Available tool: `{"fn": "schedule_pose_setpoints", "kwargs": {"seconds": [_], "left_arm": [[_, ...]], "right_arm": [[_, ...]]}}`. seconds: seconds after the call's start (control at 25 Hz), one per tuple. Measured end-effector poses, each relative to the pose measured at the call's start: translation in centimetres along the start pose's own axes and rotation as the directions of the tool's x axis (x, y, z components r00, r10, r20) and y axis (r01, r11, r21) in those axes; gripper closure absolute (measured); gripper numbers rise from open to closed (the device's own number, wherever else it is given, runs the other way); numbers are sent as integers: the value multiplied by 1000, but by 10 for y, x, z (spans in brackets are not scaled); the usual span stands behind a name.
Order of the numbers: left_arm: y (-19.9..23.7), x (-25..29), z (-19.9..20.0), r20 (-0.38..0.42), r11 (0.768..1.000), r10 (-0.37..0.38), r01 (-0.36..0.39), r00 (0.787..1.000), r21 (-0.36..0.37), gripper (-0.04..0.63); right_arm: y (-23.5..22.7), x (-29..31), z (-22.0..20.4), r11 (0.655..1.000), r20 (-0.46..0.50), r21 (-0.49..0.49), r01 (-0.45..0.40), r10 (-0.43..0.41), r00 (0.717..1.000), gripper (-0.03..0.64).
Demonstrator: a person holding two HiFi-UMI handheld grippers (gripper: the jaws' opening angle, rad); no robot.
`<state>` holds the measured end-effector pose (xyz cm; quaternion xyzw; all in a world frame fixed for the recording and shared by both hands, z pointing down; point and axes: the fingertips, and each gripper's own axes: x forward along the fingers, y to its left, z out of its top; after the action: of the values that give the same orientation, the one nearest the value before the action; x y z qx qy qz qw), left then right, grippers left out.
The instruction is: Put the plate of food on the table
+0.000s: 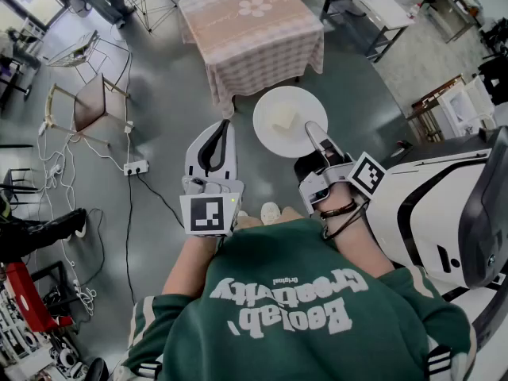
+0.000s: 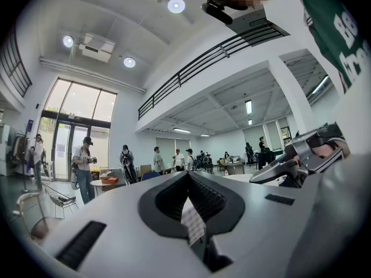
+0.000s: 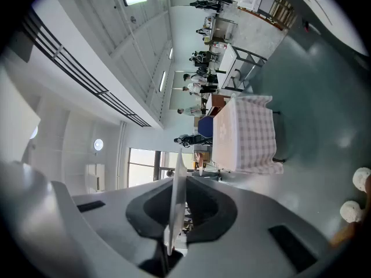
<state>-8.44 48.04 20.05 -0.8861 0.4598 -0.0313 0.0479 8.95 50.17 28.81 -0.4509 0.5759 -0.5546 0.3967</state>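
The thin rim of a white plate [image 3: 174, 207] is seen edge-on, clamped between the jaws of the right tool [image 3: 180, 177]. Beyond it, a worktop [image 3: 249, 133] draped in checked cloth is seen standing on a grey floor [image 3: 316, 91].

Left gripper [image 1: 225, 129], right gripper [image 1: 312, 132]: my pale grey shells, black ribbed pads [image 2: 203, 198] lining fingers. Behind fingers on each, white cube [image 1: 210, 213] with black square marker. Black band [image 1: 340, 211] round my right wrist. Green sweatshirt [image 1: 294, 316], white lettering; sleeve [image 1: 159, 324] white-striped.
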Motion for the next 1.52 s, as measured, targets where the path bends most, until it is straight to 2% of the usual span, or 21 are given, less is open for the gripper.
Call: {"fn": "schedule_pose_setpoints", "kwargs": {"seconds": [0.76, 0.96, 1.32, 1.52], "left_arm": [[-14, 18, 3, -1, 999, 38, -38, 999, -1, 584], [-6, 29, 5, -9, 999, 30, -30, 1000, -12, 584], [14, 64, 6, 54, 1000, 11, -12, 998, 7, 584], [37, 93, 0, 60, 1000, -1, 1, 998, 10, 584]], "right_arm": [[-9, 0, 27, 1000, 0, 25, -1, 1, 1000, 581], [-10, 11, 27, 999, -3, 35, -17, 17, 1000, 581], [-14, 43, 36, 999, 12, 13, -50, 50, 999, 583], [-17, 78, 43, 999, 22, -3, -43, 43, 999, 583]]}}
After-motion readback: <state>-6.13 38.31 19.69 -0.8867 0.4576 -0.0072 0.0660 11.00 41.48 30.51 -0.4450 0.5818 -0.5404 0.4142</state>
